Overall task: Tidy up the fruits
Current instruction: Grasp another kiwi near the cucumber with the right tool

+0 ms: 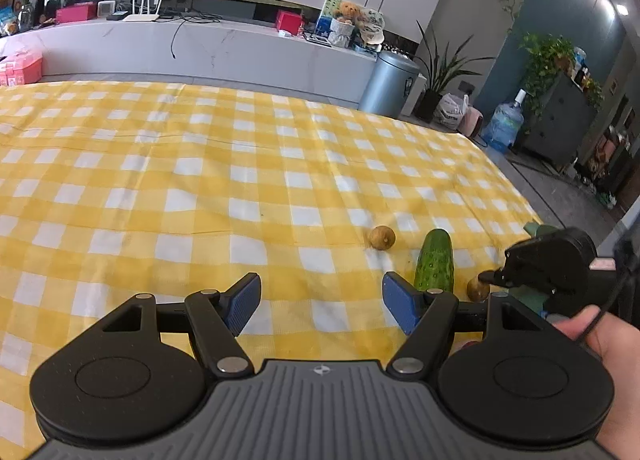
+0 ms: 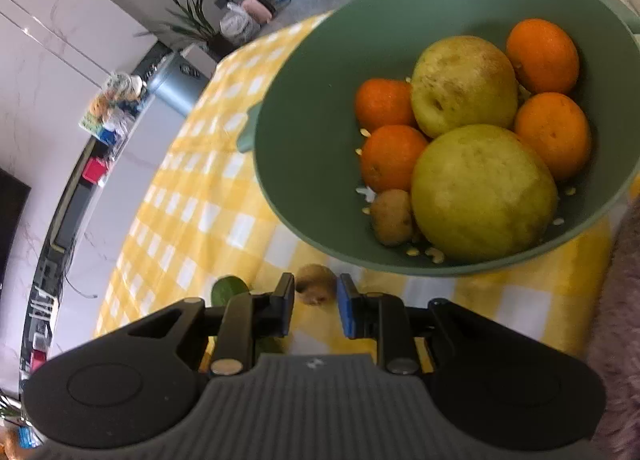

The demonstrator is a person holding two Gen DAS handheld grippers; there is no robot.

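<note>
From your left wrist camera, your left gripper (image 1: 318, 302) hangs over the yellow checked tablecloth (image 1: 160, 188) with its blue pads spread wide and nothing between them. Just beyond the right-hand pad lies a cucumber (image 1: 435, 262), pointing away from you. A small brown fruit (image 1: 382, 237) sits on the cloth a little to the left of the cucumber's far end, apart from it. To the cucumber's right, a second brown fruit (image 1: 478, 289) lies at the tip of your right gripper (image 1: 494, 277) (its body blocks the fingertips here, so this view alone does not settle the grip).

From your right wrist camera, your right gripper's pads stand parted on either side of that brown fruit (image 2: 316, 284), with a visible gap on each side, so the fruit rests on the cloth, not yet clamped. The cucumber's end (image 2: 229, 290) peeks out behind the left finger. Ahead sits the green bowl (image 2: 320, 120), holding four oranges (image 2: 391, 156), two large yellow-green fruits (image 2: 482, 194) and one more small brown fruit (image 2: 392, 217) against the nearer big one.
</note>
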